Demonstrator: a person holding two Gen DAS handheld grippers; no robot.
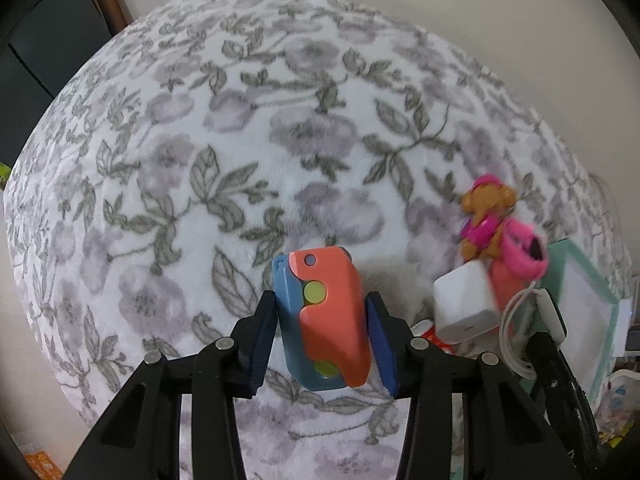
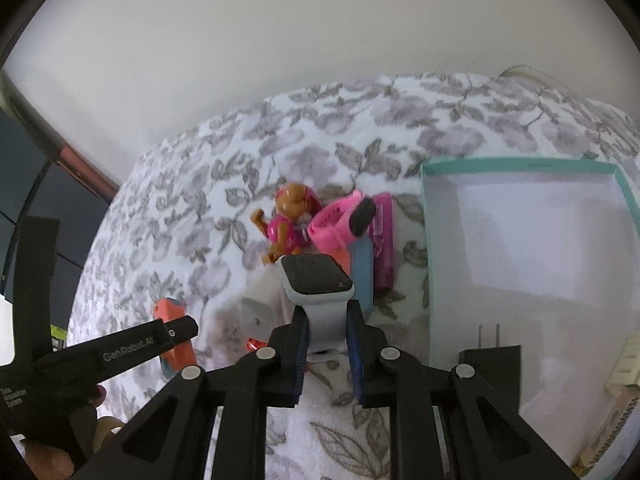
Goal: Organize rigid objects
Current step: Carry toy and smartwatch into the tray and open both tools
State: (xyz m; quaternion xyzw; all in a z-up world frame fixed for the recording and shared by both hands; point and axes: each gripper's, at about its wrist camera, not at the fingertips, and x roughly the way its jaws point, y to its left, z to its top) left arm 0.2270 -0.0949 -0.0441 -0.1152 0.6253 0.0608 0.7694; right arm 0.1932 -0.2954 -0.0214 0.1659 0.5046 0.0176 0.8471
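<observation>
The left gripper [image 1: 322, 320] was closed on an orange and blue toy [image 1: 324, 316], its blue pads pressing the toy's two sides and holding it above the flowered blanket [image 1: 200, 140]. The right gripper [image 2: 327, 340] was closed on the grey strap of a smartwatch [image 2: 316, 280], whose dark face tilted up toward the camera.

Taking the teal box [image 2: 520, 168] as the landmark: it lay open on the blanket with a white inside, and the smartwatch was held just left of its near left wall. Farther left of the box stood a brown toy dog [image 2: 286, 216] in a pink outfit, touching a pink band [image 2: 340, 224]. A purple case [image 2: 382, 240] lay between the band and the box's left wall, beside a blue and orange piece [image 2: 362, 272]. A white charger [image 2: 256, 318] sat left of the watch, well apart from the box. A black plug [image 2: 490, 360] with two prongs stood at the box's near edge.

In the left view the white charger [image 1: 464, 300] appeared blurred, near the dog [image 1: 486, 216].
</observation>
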